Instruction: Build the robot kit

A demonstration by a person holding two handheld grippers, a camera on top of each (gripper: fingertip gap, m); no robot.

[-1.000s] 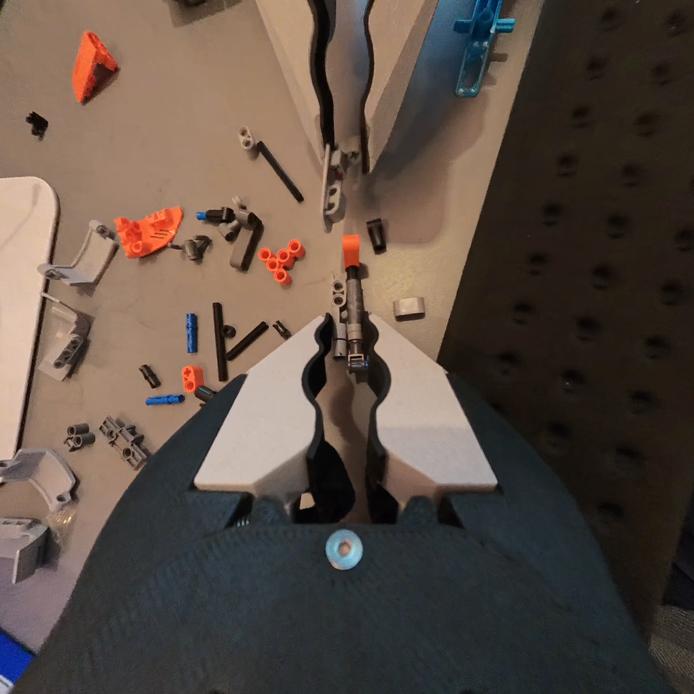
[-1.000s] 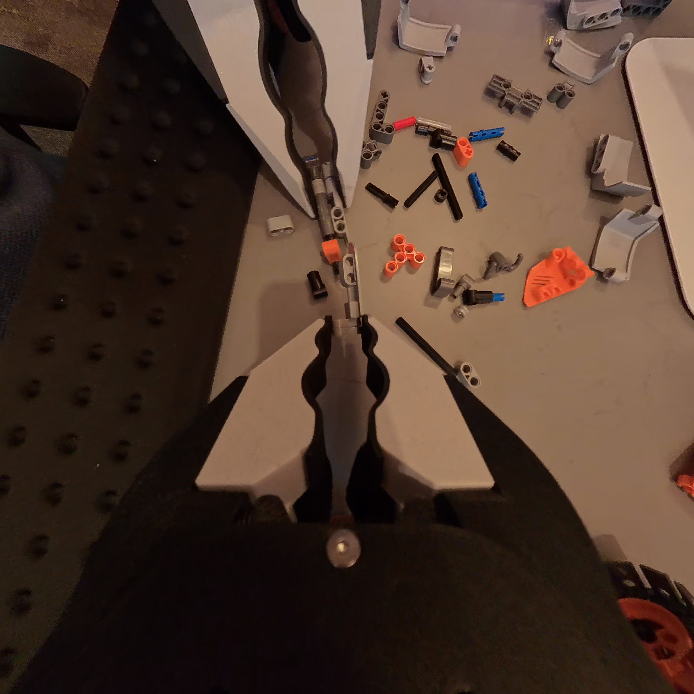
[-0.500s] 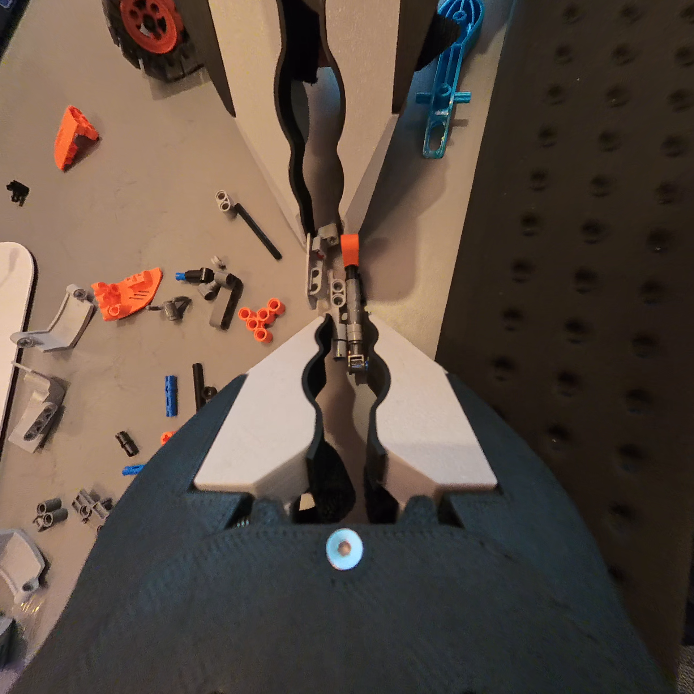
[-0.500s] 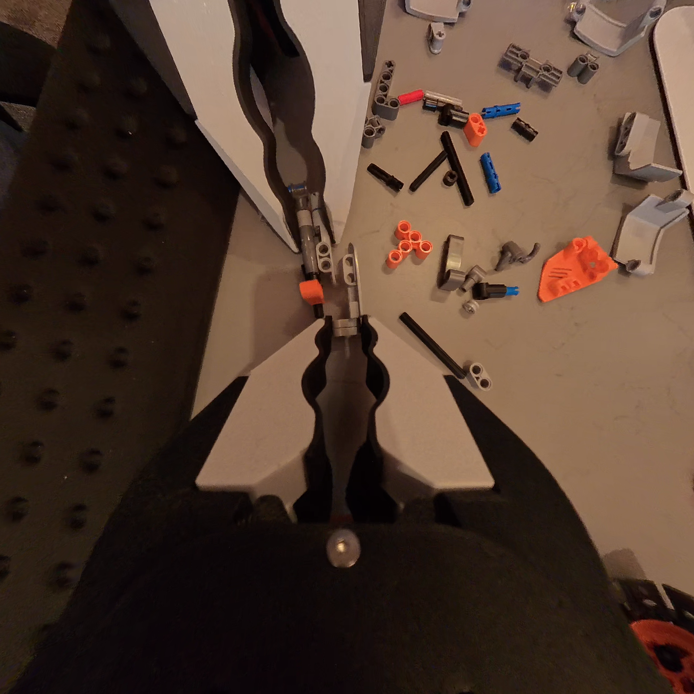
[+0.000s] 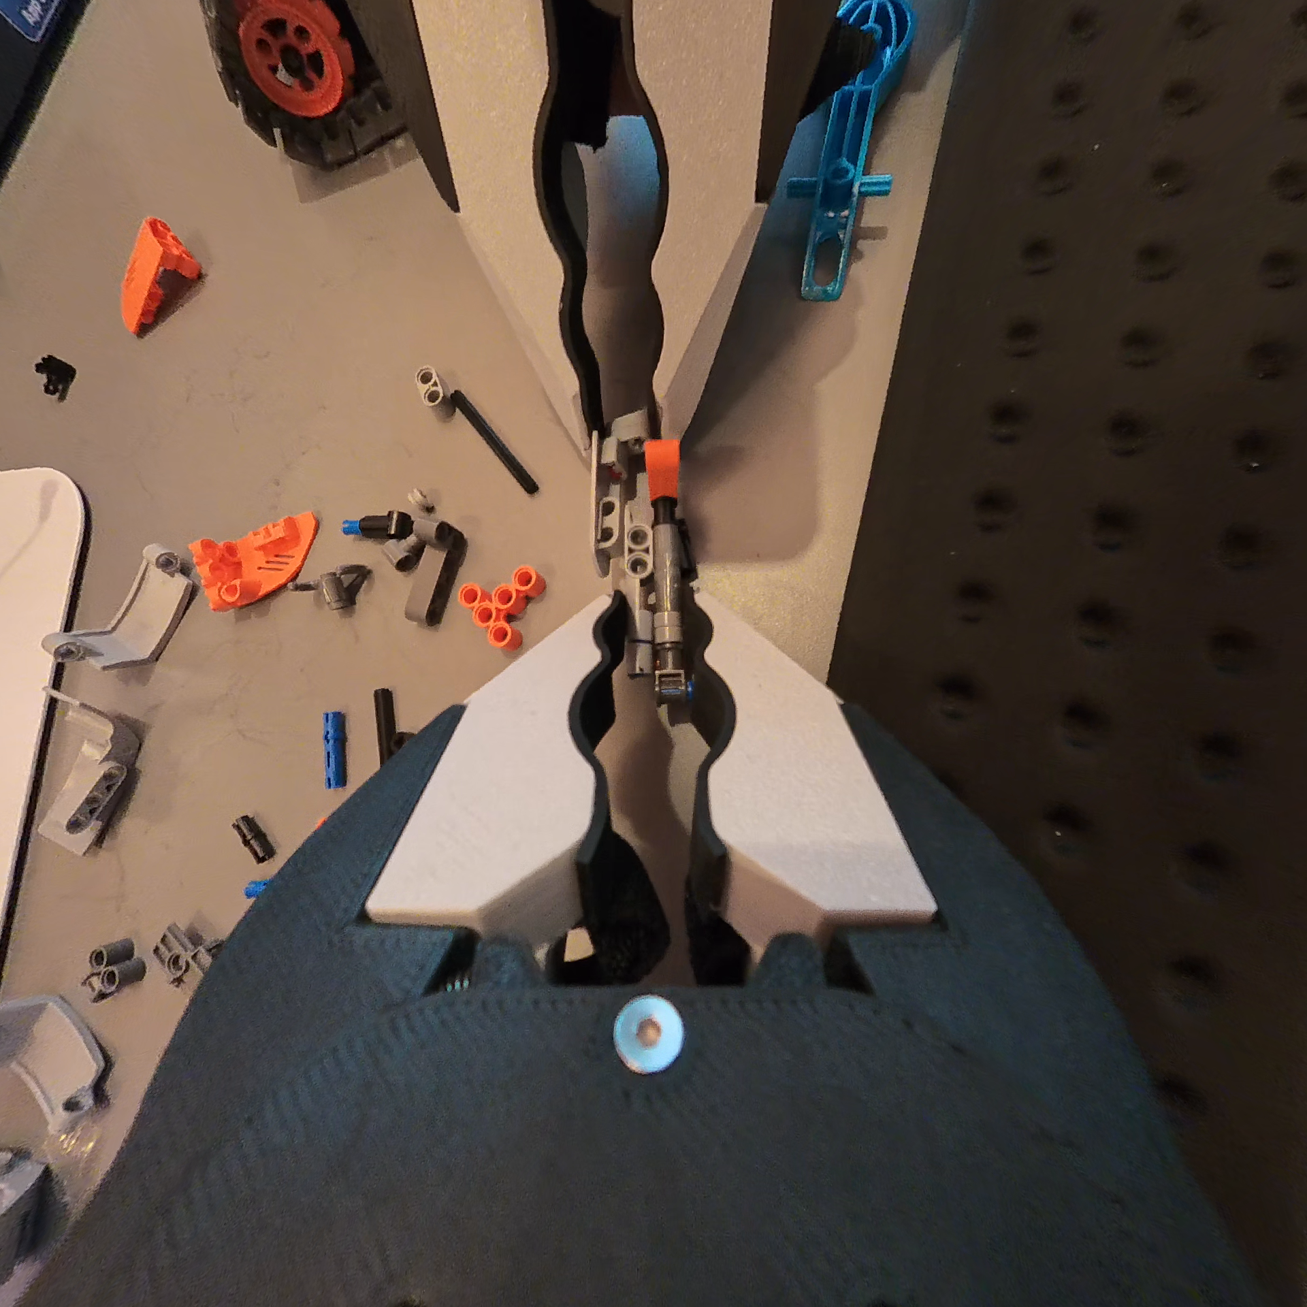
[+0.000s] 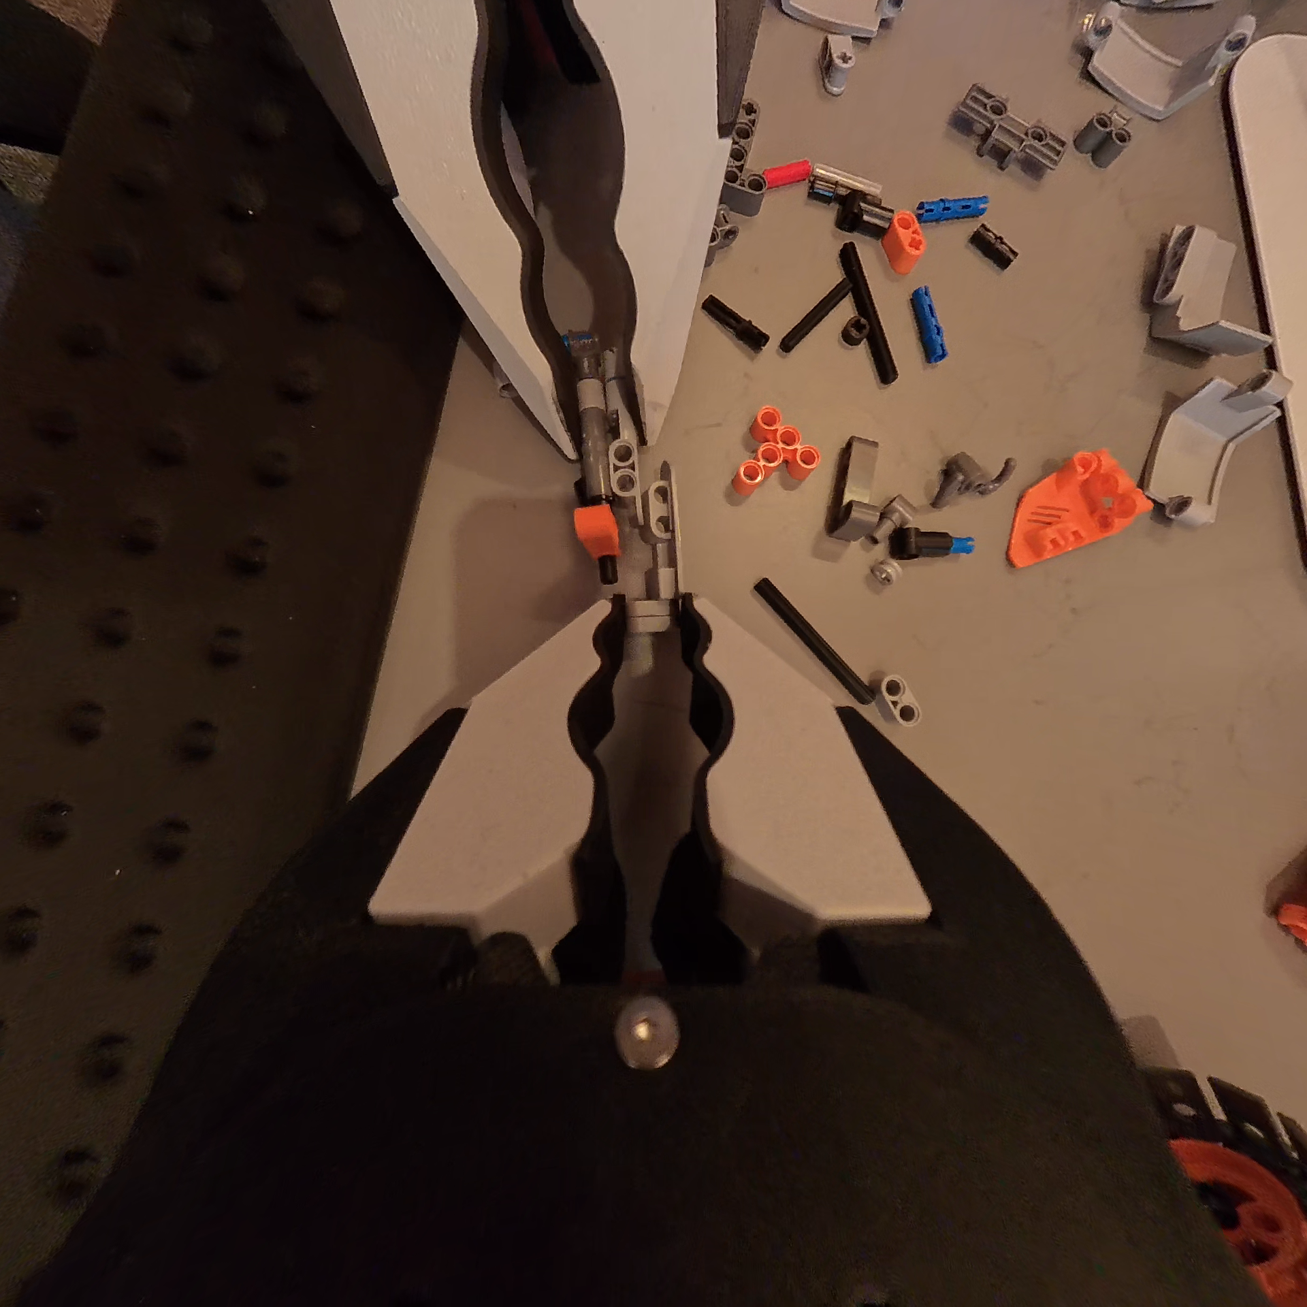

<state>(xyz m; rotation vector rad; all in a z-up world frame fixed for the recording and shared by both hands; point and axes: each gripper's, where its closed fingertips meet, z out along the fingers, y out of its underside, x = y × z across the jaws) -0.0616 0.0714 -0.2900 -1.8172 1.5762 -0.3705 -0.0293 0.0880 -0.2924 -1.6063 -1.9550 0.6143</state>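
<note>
Left gripper (image 5: 658, 622) jaws grip an orange-tipped rod (image 5: 666, 566), right gripper (image 6: 652, 608) jaws grip a grey beam (image 6: 654, 537), tips meeting above the part-strewn tabletop (image 6: 990, 707).

surface: flat grey tabletop (image 5: 297, 396)
on it: loose small plastic building pieces, orange five-ring connector (image 5: 501, 605), black spoked-orange wheel (image 5: 304, 78)

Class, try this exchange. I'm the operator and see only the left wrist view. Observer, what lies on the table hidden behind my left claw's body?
Observer: A short red plastic pin lies against a grey holed plastic beam.
Operator: Anything orange there?
Observer: An orange two-hole plastic connector, touching a black plastic connector.
Operator: And the right claw's grip?
Observer: The right claw is shut on a light grey jointed plastic piece; its stem runs back between the fingers.
</note>
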